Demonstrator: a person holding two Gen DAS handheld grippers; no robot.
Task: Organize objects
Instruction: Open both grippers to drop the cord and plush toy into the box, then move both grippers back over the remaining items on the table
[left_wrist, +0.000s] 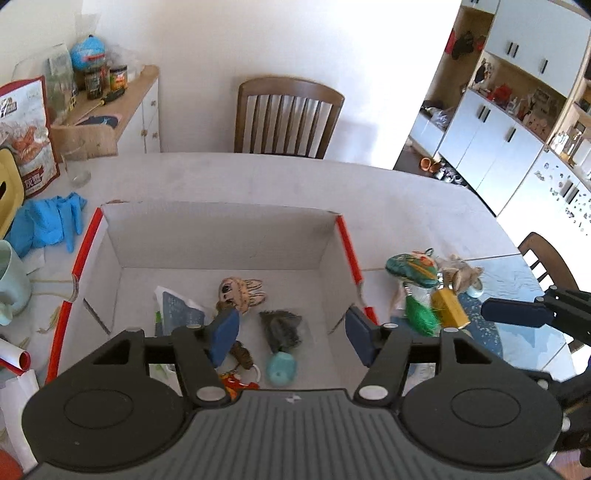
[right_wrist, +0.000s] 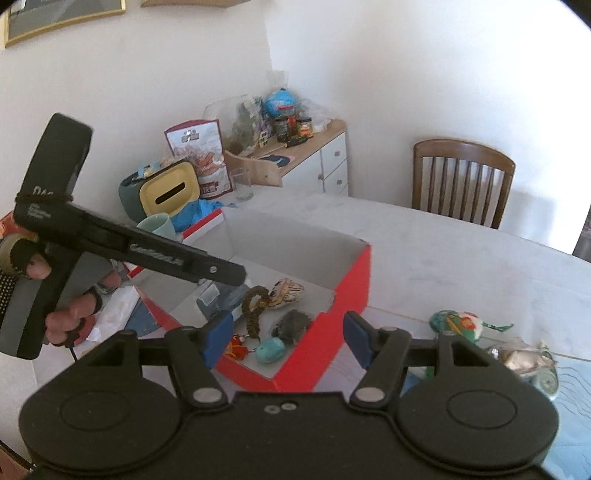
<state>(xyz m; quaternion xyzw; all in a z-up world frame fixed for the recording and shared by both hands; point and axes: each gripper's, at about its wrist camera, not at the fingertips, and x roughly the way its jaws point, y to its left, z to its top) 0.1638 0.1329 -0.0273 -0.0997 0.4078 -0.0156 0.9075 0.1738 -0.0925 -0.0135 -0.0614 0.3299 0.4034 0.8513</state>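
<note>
Upper left of the left view, blue gloves (left_wrist: 46, 221) and a glass (left_wrist: 75, 162) crowd the table (left_wrist: 258, 177). Lower centre, the red-edged box (left_wrist: 221, 236) holds small toys – left gripper (left_wrist: 290, 332) and right gripper (right_wrist: 288, 338) both spread, empty.

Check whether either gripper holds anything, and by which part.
Nothing is held. The left gripper and right gripper are both open and empty over the red box.
</note>
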